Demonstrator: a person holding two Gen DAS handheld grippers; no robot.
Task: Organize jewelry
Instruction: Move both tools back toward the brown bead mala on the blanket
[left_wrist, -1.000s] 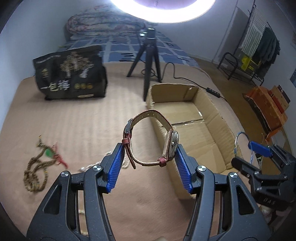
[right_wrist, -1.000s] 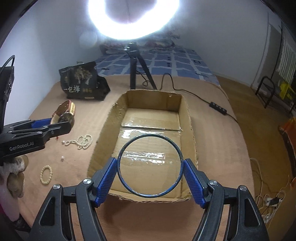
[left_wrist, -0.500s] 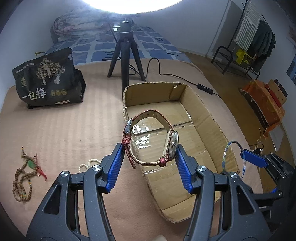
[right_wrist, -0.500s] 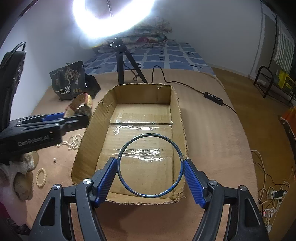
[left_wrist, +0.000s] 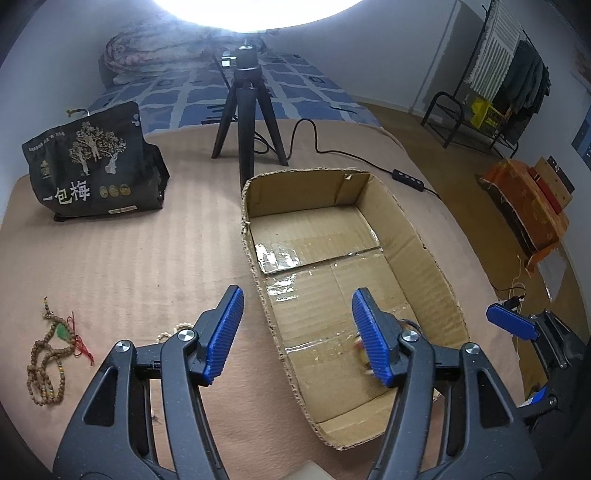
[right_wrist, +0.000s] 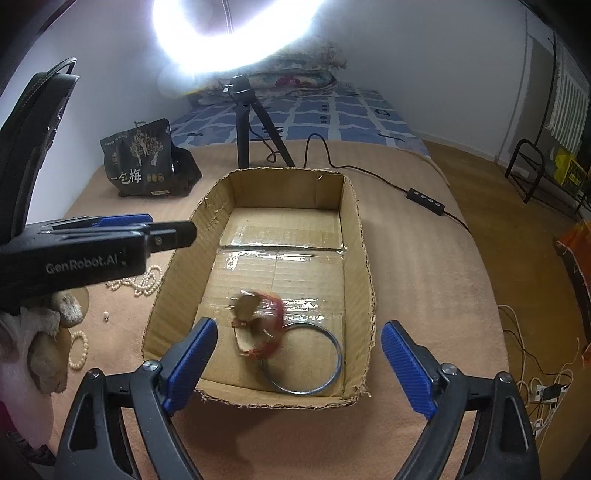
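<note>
An open cardboard box (right_wrist: 360, 236) lies on the tan bed cover; it also shows in the left wrist view (left_wrist: 421, 240). Inside it, near the front, a red-strap watch (right_wrist: 258, 325), blurred by motion, sits beside a blue metal bangle (right_wrist: 334, 354). In the left wrist view the watch (left_wrist: 364, 349) is mostly hidden behind a finger. My left gripper (left_wrist: 297, 336) is open and empty above the box's left wall. My right gripper (right_wrist: 295, 363) is open and empty over the box's front edge.
A wooden bead necklace (left_wrist: 48, 362) lies at left. Pearl strands (right_wrist: 142, 282) and a pearl bracelet (right_wrist: 79, 349) lie left of the box. A black bag (left_wrist: 92, 170), a tripod (left_wrist: 247, 122) and a cable with a switch (right_wrist: 424, 197) stand behind.
Both grippers have opened. The watch dropped from the left gripper and the bangle from the right gripper into the box.
</note>
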